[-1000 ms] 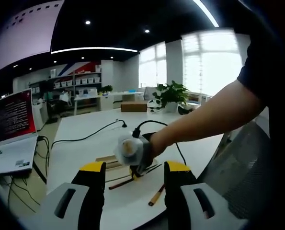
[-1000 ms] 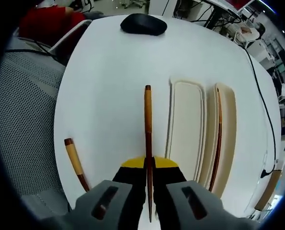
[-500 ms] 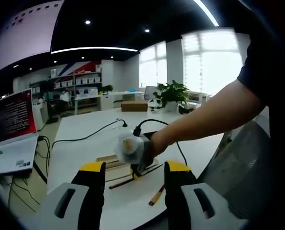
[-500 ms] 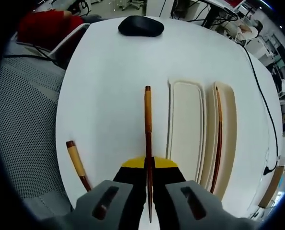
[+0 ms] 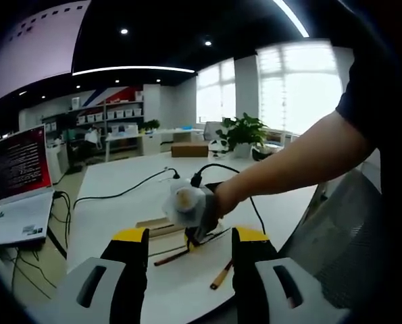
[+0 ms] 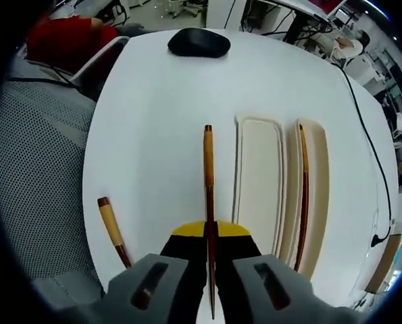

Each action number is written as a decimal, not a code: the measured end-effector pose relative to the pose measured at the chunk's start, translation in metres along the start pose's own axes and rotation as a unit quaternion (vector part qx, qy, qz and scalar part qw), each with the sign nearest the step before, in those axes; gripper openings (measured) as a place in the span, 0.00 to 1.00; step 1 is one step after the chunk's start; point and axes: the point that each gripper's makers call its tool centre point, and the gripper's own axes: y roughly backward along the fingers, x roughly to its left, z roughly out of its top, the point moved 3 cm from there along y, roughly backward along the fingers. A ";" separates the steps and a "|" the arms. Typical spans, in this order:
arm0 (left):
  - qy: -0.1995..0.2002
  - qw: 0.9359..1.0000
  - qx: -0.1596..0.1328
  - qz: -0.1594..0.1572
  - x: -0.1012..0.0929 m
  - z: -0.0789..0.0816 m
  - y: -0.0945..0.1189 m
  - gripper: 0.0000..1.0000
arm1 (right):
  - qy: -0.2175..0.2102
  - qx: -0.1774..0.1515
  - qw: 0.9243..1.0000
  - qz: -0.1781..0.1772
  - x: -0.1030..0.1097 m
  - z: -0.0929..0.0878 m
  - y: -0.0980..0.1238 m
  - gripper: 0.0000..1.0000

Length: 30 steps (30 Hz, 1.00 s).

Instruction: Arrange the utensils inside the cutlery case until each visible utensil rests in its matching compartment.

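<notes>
The right tongs [image 6: 210, 233] are clamped on a brown chopstick [image 6: 208, 175] above the white surface [image 6: 153, 101]. Just beside it lies the cream cutlery case [image 6: 260, 175], a second chopstick [image 6: 303, 196] in its far compartment. A wooden-handled utensil [image 6: 113, 229] lies apart near the edge, beyond it a black mouse [image 6: 199, 42].

No text, label, brand, number or sign can be read in either view. Lines of pale writing are seen on the red screen of a laptop [image 5: 19, 162] at the left edge of the left gripper view, but the characters are too small and blurred to be made out.
</notes>
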 end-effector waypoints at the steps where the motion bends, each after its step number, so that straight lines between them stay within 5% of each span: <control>1: 0.000 1.000 0.000 0.000 0.000 0.000 0.000 0.50 | 0.001 0.000 1.000 0.000 0.000 0.000 0.000 0.00; 8: -0.002 1.000 0.001 -0.002 -0.004 0.003 0.000 0.50 | -0.017 -0.023 1.000 0.010 0.001 0.004 0.007 0.00; 30: -0.003 1.000 0.002 -0.003 -0.007 0.005 0.000 0.50 | -0.019 -0.024 0.999 -0.018 -0.016 -0.002 0.023 0.00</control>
